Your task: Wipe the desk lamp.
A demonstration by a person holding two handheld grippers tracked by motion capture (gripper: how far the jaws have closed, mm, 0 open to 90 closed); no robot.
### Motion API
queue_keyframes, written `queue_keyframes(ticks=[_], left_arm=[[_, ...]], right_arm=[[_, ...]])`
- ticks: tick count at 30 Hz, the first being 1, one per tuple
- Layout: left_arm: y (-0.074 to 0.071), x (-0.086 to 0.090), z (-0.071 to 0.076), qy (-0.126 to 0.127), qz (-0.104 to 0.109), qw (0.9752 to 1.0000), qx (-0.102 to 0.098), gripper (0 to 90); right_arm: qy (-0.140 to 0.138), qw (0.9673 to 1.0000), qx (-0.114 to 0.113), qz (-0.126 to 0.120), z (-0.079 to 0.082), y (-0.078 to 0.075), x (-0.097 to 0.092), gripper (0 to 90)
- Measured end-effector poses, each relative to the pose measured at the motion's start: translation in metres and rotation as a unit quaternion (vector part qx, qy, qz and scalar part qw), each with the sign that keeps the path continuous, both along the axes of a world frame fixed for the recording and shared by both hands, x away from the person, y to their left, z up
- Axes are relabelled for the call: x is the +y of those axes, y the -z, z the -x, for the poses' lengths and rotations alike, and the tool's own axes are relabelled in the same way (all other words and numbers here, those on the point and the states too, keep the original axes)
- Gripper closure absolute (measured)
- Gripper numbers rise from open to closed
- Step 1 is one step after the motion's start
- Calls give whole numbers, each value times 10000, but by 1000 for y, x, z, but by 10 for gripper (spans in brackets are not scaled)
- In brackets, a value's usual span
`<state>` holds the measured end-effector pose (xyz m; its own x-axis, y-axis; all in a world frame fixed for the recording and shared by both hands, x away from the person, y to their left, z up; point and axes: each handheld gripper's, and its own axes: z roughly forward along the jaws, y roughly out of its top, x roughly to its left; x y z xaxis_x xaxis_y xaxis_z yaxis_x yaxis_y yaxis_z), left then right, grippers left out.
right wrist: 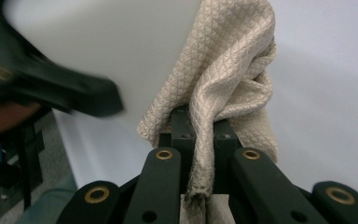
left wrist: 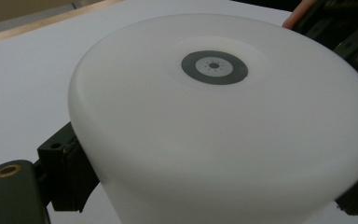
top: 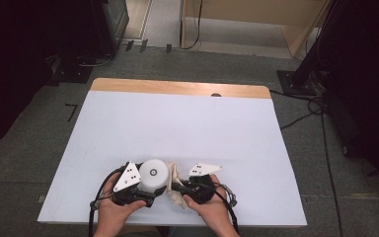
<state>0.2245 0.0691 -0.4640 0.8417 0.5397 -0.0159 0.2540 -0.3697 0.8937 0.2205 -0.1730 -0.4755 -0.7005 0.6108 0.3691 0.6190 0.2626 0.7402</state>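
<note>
A white bowl (top: 154, 174) sits upside down near the front edge of the table (top: 177, 123), its base with a grey ring facing up. The left gripper (top: 145, 193) grasps this bowl: in the left gripper view its black jaws stand on either side of the bowl (left wrist: 214, 130), pressed against the wall just under the rounded shoulder. The left hand (top: 111, 210) holds that gripper just in front of the bowl, at its left.

A beige cloth (top: 174, 185) with a woven diamond pattern lies against the bowl's right side. The right gripper (top: 173, 186) is clenched on it: in the right gripper view the jaws meet on a bunched fold of the cloth (right wrist: 228, 79), whose frayed end hangs down between them, while the rest of it spreads up against the bowl's (right wrist: 121, 42) wall. The right hand (top: 209, 207) is just right of the bowl, near the left hand. The left gripper (right wrist: 51, 88) shows blurred at the left of that view, on the bowl.
</note>
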Motion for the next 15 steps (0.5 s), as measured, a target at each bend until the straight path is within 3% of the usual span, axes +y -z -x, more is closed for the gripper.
queue_keyframes(ticks=[4, 8, 15], left_arm=[[0, 0, 0, -6, 14, 10000, -9, 81], [1, 0, 0, -19, 35, 10000, -9, 81], [1, -1, 1, -30, 15, 10000, -19, 81]], right_arm=[[21, 9998, 191, 108, -4, 12, 1, 847], [27, 9999, 45, 145, -2, 5, 2, 847], [45, 9991, -372, -216, 6, -25, -3, 847]])
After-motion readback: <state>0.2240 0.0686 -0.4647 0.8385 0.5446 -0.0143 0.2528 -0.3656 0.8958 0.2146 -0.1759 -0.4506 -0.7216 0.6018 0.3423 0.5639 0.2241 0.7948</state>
